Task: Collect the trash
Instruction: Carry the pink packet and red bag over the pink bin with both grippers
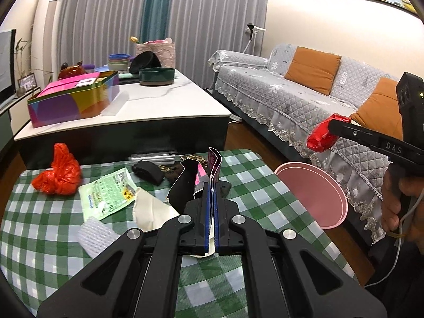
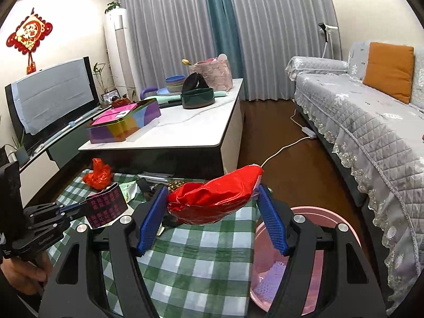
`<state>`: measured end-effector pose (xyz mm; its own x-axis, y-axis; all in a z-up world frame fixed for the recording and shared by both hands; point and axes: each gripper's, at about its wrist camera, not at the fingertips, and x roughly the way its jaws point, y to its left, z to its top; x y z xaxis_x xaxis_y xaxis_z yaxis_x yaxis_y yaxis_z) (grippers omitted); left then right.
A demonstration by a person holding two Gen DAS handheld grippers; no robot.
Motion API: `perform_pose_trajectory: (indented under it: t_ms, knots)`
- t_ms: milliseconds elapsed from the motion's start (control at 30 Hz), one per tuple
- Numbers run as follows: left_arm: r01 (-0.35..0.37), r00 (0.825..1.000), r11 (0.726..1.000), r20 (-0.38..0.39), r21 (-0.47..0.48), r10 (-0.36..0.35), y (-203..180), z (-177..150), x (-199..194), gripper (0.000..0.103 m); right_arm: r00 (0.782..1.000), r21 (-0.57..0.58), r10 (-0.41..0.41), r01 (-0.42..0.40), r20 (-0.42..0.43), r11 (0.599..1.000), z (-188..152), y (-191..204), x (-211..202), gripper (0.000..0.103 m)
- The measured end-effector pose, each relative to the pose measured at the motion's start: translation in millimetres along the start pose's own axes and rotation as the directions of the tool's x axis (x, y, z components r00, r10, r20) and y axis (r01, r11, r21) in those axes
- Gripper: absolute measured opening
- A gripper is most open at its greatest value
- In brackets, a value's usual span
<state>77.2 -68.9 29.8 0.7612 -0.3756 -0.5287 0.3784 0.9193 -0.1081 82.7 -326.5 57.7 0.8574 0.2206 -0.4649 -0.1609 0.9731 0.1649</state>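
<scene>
Both grippers carry trash: left gripper (image 1: 212, 182) clenched on folded pink-and-black carton (image 1: 189, 182), right gripper (image 2: 212, 204) grasping crumpled red plastic wrapper (image 2: 212, 198) beside the pink round bin (image 2: 341, 228); next, probably release over it

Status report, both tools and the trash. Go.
Left tool shut on pink-and-black carton above checkered table. Right tool shut on red wrapper, beside pink bin. Path clear.

- I see a green-and-white checked cloth (image 1: 238, 185) over the desk.
- My red wrapper (image 2: 212, 198) is glossy.
- The bin (image 2: 318, 217) is pink.
- I see blue pads (image 2: 149, 217).
- The crumpled bag (image 1: 58, 172) is orange-red.
</scene>
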Motion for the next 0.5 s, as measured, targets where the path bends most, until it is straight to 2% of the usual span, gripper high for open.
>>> perform_pose_trajectory:
  t_ms: [500]
  knots:
    - [0.032, 0.999, 0.999, 0.001, 0.011, -0.032, -19.2, 6.1, 13.6, 0.002, 0.999, 0.025, -0.04, 0.039, 0.005, 0.999, -1.7, -18.9, -5.8, 0.068]
